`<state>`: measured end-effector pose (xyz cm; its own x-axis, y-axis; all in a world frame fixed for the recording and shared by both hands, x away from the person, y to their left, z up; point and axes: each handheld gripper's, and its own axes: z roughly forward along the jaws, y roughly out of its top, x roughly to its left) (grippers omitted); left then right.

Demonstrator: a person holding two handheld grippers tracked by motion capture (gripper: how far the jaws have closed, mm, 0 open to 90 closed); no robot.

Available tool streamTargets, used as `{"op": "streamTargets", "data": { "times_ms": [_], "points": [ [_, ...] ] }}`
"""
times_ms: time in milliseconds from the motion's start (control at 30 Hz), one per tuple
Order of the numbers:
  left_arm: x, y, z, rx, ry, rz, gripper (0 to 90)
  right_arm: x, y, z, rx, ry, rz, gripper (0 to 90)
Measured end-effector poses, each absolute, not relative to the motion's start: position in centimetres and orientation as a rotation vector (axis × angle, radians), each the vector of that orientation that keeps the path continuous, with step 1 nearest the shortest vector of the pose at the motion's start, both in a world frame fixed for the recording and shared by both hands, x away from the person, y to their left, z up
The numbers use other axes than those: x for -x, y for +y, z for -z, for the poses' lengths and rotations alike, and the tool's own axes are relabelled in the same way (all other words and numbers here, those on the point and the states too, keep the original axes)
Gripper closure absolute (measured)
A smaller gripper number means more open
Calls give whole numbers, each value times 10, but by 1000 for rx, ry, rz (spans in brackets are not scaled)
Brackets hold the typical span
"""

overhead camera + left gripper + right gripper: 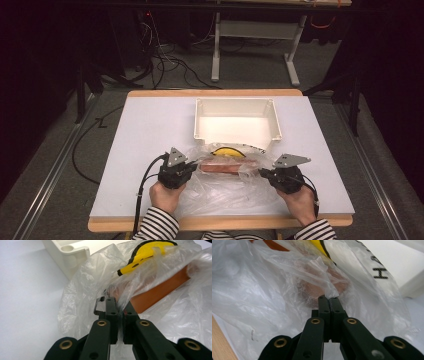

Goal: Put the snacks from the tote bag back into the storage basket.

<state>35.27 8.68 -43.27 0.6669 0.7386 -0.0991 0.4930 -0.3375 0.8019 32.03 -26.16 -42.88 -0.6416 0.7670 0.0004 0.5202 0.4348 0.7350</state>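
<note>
Black jaws of the left hand-held gripper [115,305] are pinching the clear plastic bag [225,182], and the right hand-held gripper [329,302] is clamping its opposite end. Between them a brown block [227,167] is lying with its long axis running gripper to gripper, just before the white tray [274,117] on the table [150,125].

We see a thin, crinkled, glossy clear plastic bag [225,172], a smooth white plastic bin [236,120], a matt white tabletop [150,130] with a pale wooden edge, matt black gripper jaws with brass rivets.
</note>
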Motion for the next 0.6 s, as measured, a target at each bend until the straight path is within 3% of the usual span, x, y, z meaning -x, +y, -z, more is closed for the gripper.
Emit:
{"op": "streamTargets", "data": {
  "times_ms": [600],
  "points": [
    [-356, 84, 446, -2053, 968, -408, 842, -315, -279, 442, -1126, 2340, -994, 900]
  ]
}}
